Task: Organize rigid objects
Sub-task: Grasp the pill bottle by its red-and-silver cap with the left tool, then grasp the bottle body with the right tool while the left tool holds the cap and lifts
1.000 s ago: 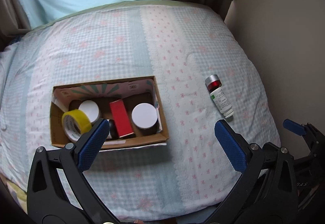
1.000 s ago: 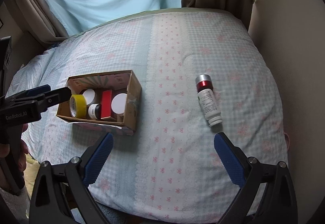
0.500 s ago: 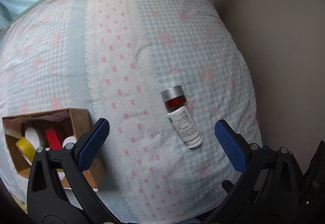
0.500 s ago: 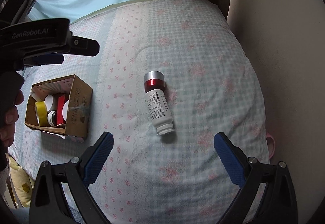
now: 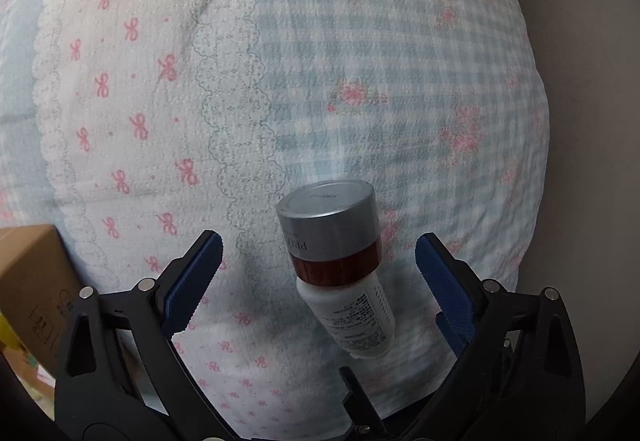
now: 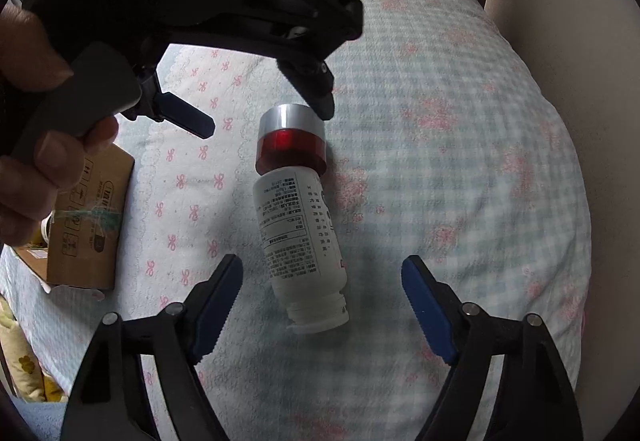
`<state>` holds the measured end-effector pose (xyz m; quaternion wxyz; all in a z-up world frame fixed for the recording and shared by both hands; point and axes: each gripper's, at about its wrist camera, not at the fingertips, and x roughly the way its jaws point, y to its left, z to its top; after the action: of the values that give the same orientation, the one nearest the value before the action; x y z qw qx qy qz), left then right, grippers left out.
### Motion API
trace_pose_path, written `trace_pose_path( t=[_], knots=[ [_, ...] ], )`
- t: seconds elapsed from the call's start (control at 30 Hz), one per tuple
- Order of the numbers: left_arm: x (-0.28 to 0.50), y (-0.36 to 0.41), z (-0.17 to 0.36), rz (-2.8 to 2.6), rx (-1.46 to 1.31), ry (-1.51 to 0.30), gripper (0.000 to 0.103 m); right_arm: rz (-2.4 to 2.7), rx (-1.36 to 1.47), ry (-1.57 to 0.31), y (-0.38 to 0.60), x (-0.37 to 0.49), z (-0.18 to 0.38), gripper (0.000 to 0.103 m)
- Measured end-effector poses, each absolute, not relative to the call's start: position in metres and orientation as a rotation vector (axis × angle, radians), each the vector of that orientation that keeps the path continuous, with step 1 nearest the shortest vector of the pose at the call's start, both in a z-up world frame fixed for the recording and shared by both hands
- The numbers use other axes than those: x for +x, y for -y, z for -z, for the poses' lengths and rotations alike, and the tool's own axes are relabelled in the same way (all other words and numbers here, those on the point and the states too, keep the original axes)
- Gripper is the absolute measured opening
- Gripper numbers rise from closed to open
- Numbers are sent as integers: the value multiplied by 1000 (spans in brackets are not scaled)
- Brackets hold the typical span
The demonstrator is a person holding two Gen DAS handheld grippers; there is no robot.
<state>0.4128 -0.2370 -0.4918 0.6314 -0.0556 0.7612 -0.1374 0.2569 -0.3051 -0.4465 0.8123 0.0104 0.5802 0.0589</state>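
- Bottle (image 5: 340, 269) (image 6: 298, 217) lying on its side on the quilt (image 5: 360, 81) (image 6: 460, 161), silver cap and red collar at the far end, white labelled body toward both cameras.
- Left gripper (image 5: 318, 281) (image 6: 266, 117) wide open over the bottle, blue pads either side of the red collar and upper body in the left wrist view; neither pad touching it there.
- From the right wrist view, one left finger (image 6: 320, 89) right at the silver cap, the other (image 6: 188, 117) off to the bottle's left; contact at the cap not clear.
- Hand (image 6: 32, 89) wrapped round the left gripper's handle, upper left of the bottle.
- Right gripper (image 6: 322, 301) also wide open, pads flanking the bottle's base end, clear of it on both sides.
- Box (image 5: 32, 289) (image 6: 90, 225) of brown cardboard on the quilt, well to the left of the bottle; contents mostly hidden.
- Beige wall (image 5: 580, 41) to the right of the bottle, beyond the quilt's edge.
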Motion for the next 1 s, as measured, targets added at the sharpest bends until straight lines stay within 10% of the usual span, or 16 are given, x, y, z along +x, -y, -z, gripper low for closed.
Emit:
trace_pose_path(
  t=[0.37, 0.5, 1.0],
  knots=[
    [414, 252, 520, 326, -131, -1789, 73, -185, 13, -1245, 292, 273, 479, 73],
    [415, 257, 520, 339, -98, -1783, 55, -219, 17, -1253, 287, 278, 489, 51],
    [407, 246, 484, 376, -125, -1716, 54, -190, 50, -1252, 299, 267, 477, 48]
  ],
)
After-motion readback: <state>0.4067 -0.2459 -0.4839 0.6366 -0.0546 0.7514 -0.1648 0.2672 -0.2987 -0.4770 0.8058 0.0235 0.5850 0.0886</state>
